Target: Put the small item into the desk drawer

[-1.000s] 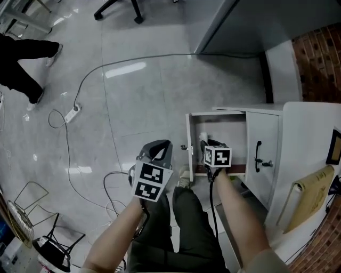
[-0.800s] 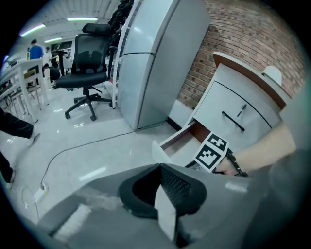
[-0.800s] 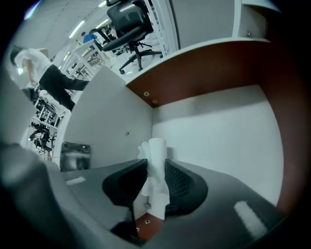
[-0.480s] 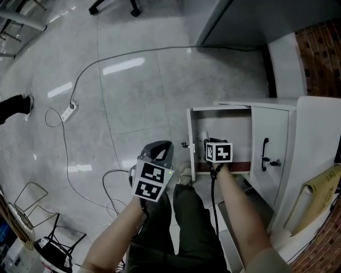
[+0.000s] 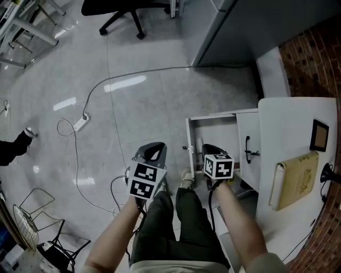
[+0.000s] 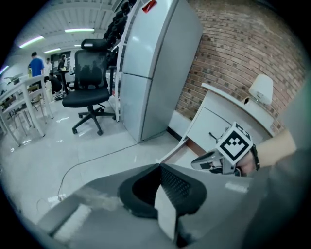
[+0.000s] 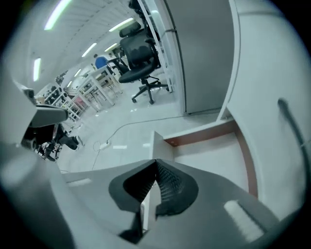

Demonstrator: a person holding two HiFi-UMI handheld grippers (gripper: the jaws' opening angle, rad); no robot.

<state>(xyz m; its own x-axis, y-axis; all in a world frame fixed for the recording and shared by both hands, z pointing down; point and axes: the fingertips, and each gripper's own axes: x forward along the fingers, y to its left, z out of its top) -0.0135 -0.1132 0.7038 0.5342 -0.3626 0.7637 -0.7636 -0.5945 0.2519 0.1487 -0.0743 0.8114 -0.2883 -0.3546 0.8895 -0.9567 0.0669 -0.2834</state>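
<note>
The white desk (image 5: 298,114) stands at the right, its drawer (image 5: 189,139) open below the front edge. A small pale item (image 5: 198,144) stands inside by the drawer's left wall. My right gripper (image 5: 208,147) hangs over the drawer's near edge. Its jaws have just closed, and it is shut with nothing between them (image 7: 155,161). In the right gripper view the drawer's pale inside (image 7: 214,158) lies ahead. My left gripper (image 5: 152,147) hovers over the floor left of the drawer, shut and empty (image 6: 159,166). The left gripper view shows the right gripper (image 6: 195,163) off to its right.
A brown book (image 5: 294,178) and a small frame (image 5: 318,135) lie on the desk top. A drawer front with a dark handle (image 5: 248,147) stands right of the opening. A power strip with cable (image 5: 81,123), an office chair (image 5: 128,9) and a wire stand (image 5: 29,221) are on the floor.
Both grippers have lifted, the right one up and back from the drawer's inside. The person's foot on the floor at the left has moved toward the picture's edge.
</note>
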